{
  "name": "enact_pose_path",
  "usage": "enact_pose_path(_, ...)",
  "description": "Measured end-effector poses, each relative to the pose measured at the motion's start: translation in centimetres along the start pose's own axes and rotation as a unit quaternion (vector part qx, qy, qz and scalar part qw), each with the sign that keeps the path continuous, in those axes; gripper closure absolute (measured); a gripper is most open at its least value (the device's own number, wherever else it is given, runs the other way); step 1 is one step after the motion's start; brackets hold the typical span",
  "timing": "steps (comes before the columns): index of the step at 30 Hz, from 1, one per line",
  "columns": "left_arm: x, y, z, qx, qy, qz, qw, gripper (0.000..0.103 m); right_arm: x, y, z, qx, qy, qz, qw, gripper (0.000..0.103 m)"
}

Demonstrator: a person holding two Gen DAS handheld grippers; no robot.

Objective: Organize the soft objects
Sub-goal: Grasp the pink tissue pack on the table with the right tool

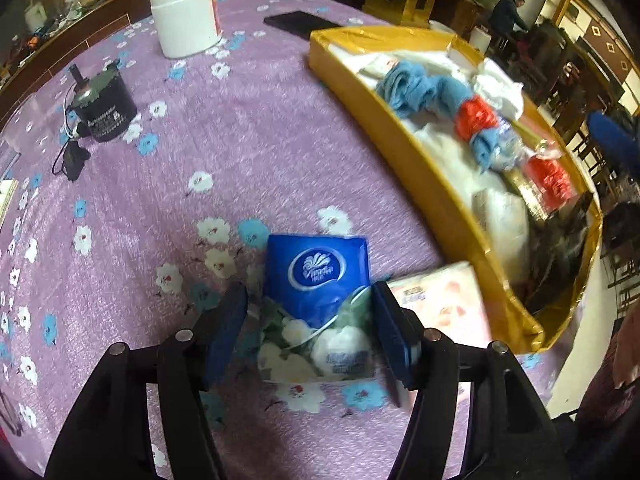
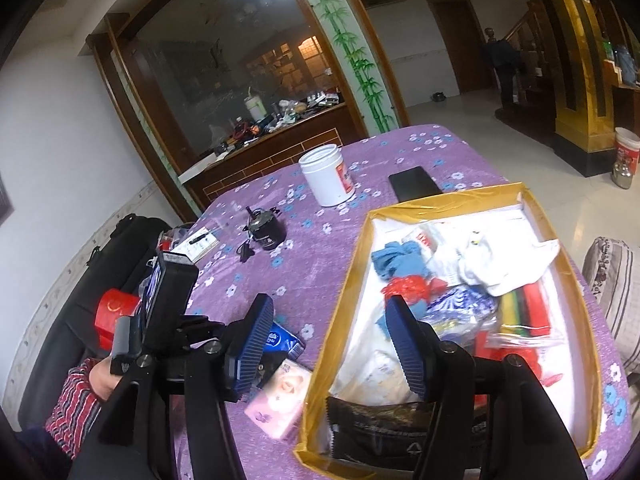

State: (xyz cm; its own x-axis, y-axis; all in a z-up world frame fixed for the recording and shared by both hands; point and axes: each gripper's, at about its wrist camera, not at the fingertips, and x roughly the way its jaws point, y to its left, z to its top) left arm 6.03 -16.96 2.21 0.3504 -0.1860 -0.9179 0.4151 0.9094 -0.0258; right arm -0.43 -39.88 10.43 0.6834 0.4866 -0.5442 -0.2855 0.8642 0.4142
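Blue ribbed pads of the left gripper (image 1: 310, 326) standing wide apart, straddling the blue tissue pack (image 1: 316, 276) without visibly squeezing it; right pad lying close against the pack's edge, left pad a little clear of it; pack resting flat on the purple floral tablecloth (image 1: 180, 152) near the table's near edge, just left of the yellow box's near corner; reading "Vinda" in white inside an oval on the pack, smaller print on its lower white patch too blurred to read.

Lying just beside it, toward the box, a pink tissue pack (image 1: 444, 300); lettering on it not legible.

Hovering over the near end of the yellow box (image 2: 344, 288), the right gripper (image 2: 330, 344), fingers spread wide and holding nothing; left finger hanging above the tablecloth and the two packs, right finger above the box's contents.

Filling the box: a blue cloth (image 1: 416, 88), red crinkled plastic (image 1: 476, 116), white fabric (image 2: 508, 264), and a dark foil packet (image 2: 380, 420) at the near end with print too small to read.

Standing toward the far edge, a white tub (image 1: 186, 16) with a red label, unreadable; lying beside it, a black phone (image 2: 414, 182); sitting toward the left edge, a small black motor (image 1: 102, 108) with a wire.
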Motion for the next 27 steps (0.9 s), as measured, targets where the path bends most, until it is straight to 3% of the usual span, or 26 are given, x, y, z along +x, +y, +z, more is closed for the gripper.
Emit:
enact_pose_path(4,0.8,0.9,0.2,-0.011,-0.009,0.03,0.9994,0.042,0.4,0.7,0.0,-0.005,0.004,0.001,1.0,0.041)
enact_pose_path(7,0.4,1.7,-0.2,-0.017,-0.021,0.037,0.9989,0.052,0.6,1.3,-0.1,-0.009,0.008,0.001,1.0,0.041)
enact_pose_path(9,0.1,2.7,-0.7,-0.027,-0.028,0.052,0.9979,0.052,0.8,1.9,-0.2,-0.015,0.013,0.002,1.0,0.041)
enact_pose_path(11,-0.3,4.3,-1.3,-0.046,-0.035,0.05,0.997,0.052,1.1,2.6,-0.6,-0.021,0.021,0.005,1.0,0.041)
enact_pose_path(14,-1.1,6.1,-1.9,-0.07,-0.052,0.014,0.9961,0.053,2.2,4.5,-1.7,-0.03,0.057,0.031,0.997,0.041)
enact_pose_path(17,-1.6,6.3,-2.3,-0.07,-0.07,0.018,0.9949,0.053,3.3,6.4,-3.6,-0.044,0.098,0.051,0.993,0.037)
enact_pose_path(21,-1.7,6.9,-2.2,-0.079,-0.092,0.011,0.9926,0.053,4.9,8.4,-6.2,-0.05,0.149,0.045,0.986,0.036)
enact_pose_path(23,-1.3,7.3,-2.1,-0.082,-0.095,0.025,0.9918,0.053,5.8,9.0,-7.1,-0.052,0.168,0.013,0.984,0.036)
enact_pose_path(27,-1.5,7.8,-2.3,-0.089,-0.103,0.016,0.9905,0.053,7.3,9.2,-8.0,-0.027,0.197,-0.027,0.98,0.036)
